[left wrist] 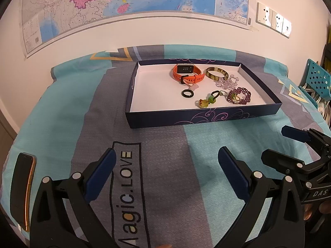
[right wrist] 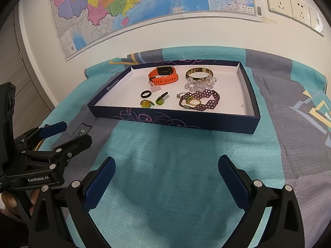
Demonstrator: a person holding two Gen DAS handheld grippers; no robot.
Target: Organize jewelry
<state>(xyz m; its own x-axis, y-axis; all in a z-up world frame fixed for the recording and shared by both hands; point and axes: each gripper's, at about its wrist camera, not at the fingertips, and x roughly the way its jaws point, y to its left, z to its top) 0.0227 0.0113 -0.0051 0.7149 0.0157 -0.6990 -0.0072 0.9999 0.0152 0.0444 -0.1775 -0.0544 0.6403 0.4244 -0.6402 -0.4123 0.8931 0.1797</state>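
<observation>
both grippers, left gripper (left wrist: pixel 165 171) and right gripper (right wrist: pixel 166 177), hover spread wide with nothing in them over the bedsheet (right wrist: pixel 175 165). jewelry sits in the navy box lid (left wrist: pixel 186 119) ahead: orange watch (left wrist: pixel 187 73), black ring (left wrist: pixel 187 93), purple beaded bracelet (right wrist: pixel 199 101). only the left view catches a phone (left wrist: pixel 23 186) lying at the sheet's edge.

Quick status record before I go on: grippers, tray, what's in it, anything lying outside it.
left gripper: open, empty, over the bedspread
right gripper: open, empty
tray: dark blue, shallow, white inside
in tray: orange smartwatch, striped bangle, clear bead bracelet, purple beaded bracelet, black ring, small green and amber pieces
outside tray: phone at left edge
</observation>
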